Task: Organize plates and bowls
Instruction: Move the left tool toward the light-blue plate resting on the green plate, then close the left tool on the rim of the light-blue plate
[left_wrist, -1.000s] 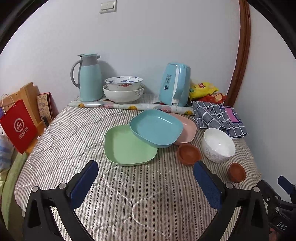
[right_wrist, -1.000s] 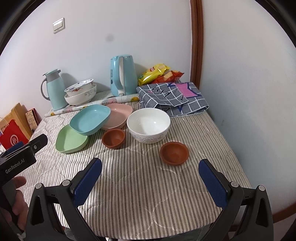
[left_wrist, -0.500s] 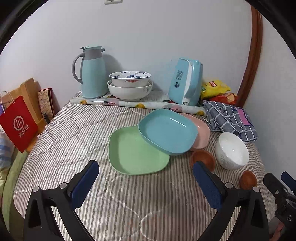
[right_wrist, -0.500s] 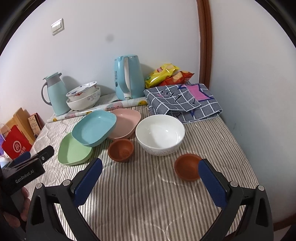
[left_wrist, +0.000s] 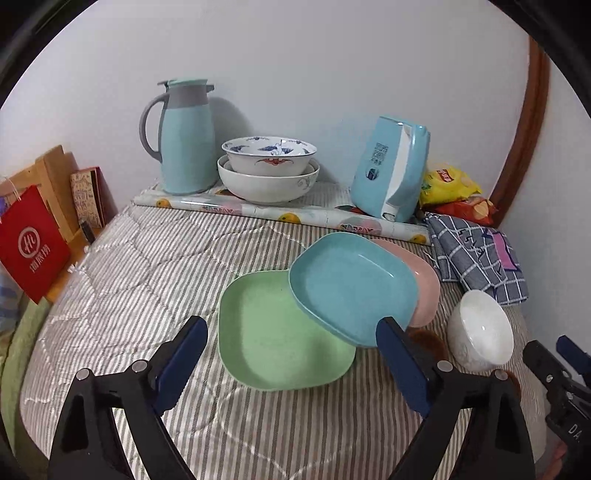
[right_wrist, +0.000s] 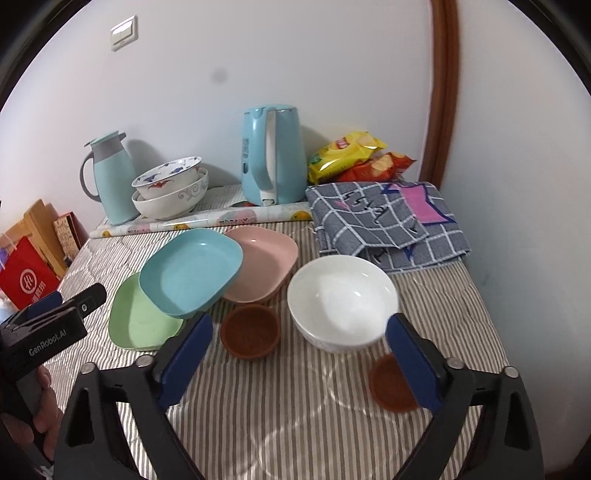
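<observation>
On the table (right_wrist: 332, 424), covered in a striped quilted cloth, three square plates overlap in a loose row. The green plate (left_wrist: 280, 332) lies flat nearest the left; the blue plate (left_wrist: 354, 288) leans tilted across its right edge and over the pink plate (right_wrist: 262, 262) behind it. Just right of the pink plate sits a white bowl (right_wrist: 343, 302), and in front of the plates a small brown bowl (right_wrist: 250, 330). A second small brown bowl (right_wrist: 391, 384) lies near the table's front, partly hidden behind the right gripper's right finger.

The left gripper (left_wrist: 288, 365) hangs above the table in front of the green plate, its jaws wide but closing, touching nothing; the plate's near edge shows between them. The right gripper (right_wrist: 299, 358) hangs in front of the small brown bowl and the white bowl, its jaws likewise wide and closing, gripping nothing. In the right wrist view a hand (right_wrist: 37, 417) holds the left gripper's body at the left edge.

Along the back wall stand a teal thermos jug (left_wrist: 184, 147), two nested patterned bowls (left_wrist: 269, 171), and a blue electric kettle (right_wrist: 271, 155), behind a roll of printed paper (left_wrist: 280, 214). To the right lie snack bags (right_wrist: 354, 155) and a folded checked cloth (right_wrist: 388, 225). Off the table's left edge are a red paper bag (left_wrist: 29, 240) and a wooden frame (left_wrist: 51, 173).
</observation>
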